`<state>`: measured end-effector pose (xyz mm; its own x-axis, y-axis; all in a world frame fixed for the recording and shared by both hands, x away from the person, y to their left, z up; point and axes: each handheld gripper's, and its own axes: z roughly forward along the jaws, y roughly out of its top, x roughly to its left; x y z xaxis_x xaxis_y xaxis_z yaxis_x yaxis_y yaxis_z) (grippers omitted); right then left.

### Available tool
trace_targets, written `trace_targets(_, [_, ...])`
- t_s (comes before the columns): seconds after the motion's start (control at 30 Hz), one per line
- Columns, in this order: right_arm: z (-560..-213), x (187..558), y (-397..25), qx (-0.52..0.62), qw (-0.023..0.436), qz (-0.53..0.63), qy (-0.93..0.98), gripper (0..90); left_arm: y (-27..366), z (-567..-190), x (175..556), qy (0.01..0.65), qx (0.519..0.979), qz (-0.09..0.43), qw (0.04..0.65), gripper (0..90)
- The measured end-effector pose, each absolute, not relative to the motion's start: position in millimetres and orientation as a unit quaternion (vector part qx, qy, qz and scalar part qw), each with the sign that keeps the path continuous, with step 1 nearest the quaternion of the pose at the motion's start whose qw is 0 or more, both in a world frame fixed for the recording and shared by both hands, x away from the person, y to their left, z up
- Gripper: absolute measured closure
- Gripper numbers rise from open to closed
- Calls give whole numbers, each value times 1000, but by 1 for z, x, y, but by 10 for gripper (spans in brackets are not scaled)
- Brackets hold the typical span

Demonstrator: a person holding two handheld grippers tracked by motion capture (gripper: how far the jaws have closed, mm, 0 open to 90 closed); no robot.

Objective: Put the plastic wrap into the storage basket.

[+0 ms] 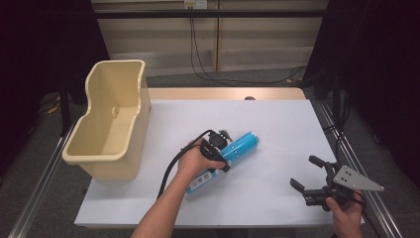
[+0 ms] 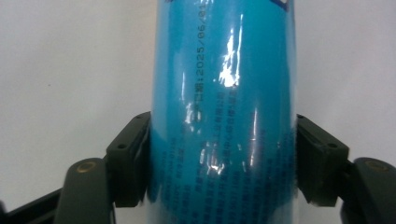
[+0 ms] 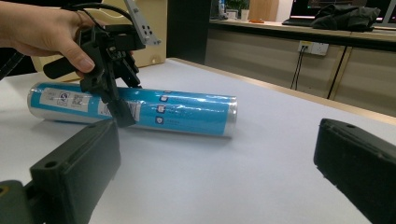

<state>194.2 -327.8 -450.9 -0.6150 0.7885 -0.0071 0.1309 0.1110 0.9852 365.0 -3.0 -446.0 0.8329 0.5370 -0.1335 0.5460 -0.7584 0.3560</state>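
I am closing my left gripper (image 1: 224,153) across the blue tube (image 1: 242,145), which is lying on its side on the white table (image 1: 277,124) near the middle, its silver end pointing far and to the right. In the left gripper view my two jaws are pressing against either side of the tube (image 2: 224,116), so I am holding it around its middle part. My right gripper (image 1: 308,179) is waiting near the right edge of the table, its jaws spread wide with nothing between them (the right gripper view is looking across them at the tube (image 3: 177,112) and at my left hand (image 3: 44,28)).

What is worrying me is the slick, shiny wrap: I judge that the tube could be slipping or turning between my jaws once I am lifting it. It is long, too, so a grip away from its balance point could be letting one end droop and knock the table.

The cream bin (image 1: 111,121) is standing at the far left of the table, and it is holding nothing that I can see.
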Motion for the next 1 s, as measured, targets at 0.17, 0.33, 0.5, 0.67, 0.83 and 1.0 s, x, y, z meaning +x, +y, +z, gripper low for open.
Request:
trace_targets(0.17, [-451, 194, -328, 333, 285, 577, 689, 1, -8, -444, 364, 286, 941, -5, 178, 319])
trace_targets(0.33, [-451, 194, -329, 334, 287, 577, 688, 1, -12, -442, 362, 302, 940, -7, 157, 321])
trace_targets(0.5, [-451, 195, -330, 335, 286, 577, 688, 1, -8, -439, 363, 329, 931, -30, 156, 322])
trace_targets(0.67, [-452, 195, -328, 334, 285, 577, 689, 1, 0, -430, 365, 343, 927, -30, 148, 323])
trace_targets(0.83, [-452, 196, -328, 334, 284, 576, 689, 2, 9, -423, 366, 358, 922, -29, 144, 323])
trace_targets(1.0, [-452, 195, -328, 332, 286, 576, 690, 1, 14, -414, 366, 371, 917, -25, 142, 323])
